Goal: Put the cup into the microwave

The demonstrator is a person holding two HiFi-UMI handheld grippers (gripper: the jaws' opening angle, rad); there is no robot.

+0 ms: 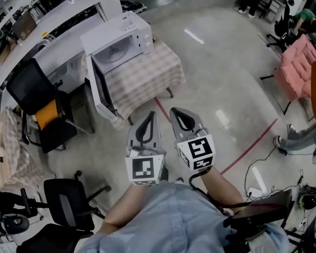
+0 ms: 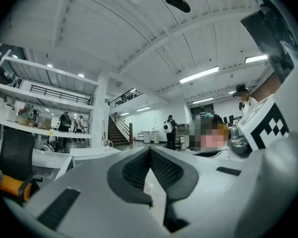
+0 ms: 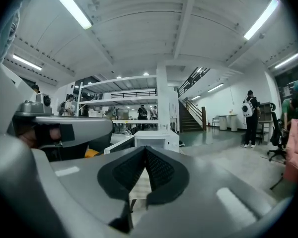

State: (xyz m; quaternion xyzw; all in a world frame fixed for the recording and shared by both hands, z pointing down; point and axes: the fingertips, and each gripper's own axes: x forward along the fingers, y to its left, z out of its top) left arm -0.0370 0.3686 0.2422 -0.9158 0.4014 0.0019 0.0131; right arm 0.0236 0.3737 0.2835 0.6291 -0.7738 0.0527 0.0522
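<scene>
Pale blue shirt (image 1: 174,220) fills the bottom of the head view, with both forearms reaching forward from it. Beyond them spreads a glossy grey floor (image 1: 216,78) crossed by a red line (image 1: 253,146).

Ahead stands a small bench (image 1: 152,70) draped in a checked cloth. A white microwave (image 1: 127,33) sits at the bench's left end. Its door (image 1: 102,88) is swung wide open towards the person, and the cavity is visible behind it. Left of the bench stands a black chair (image 1: 34,96) with an orange cushion on its seat.

Side by side above the floor, and well short of the bench, are the left tongs (image 1: 149,121) and the right tongs (image 1: 180,119). Each carries its marker cube and points towards the microwave. Both are clenched with the pads meeting, and nothing sits between them.

Smallest is the cup (image 2: 107,144), a clear glass one with a handle. It shows only in the left gripper view, upright on a flat white surface by the open door, seemingly the microwave's top. It is well apart from both tongs.
</scene>
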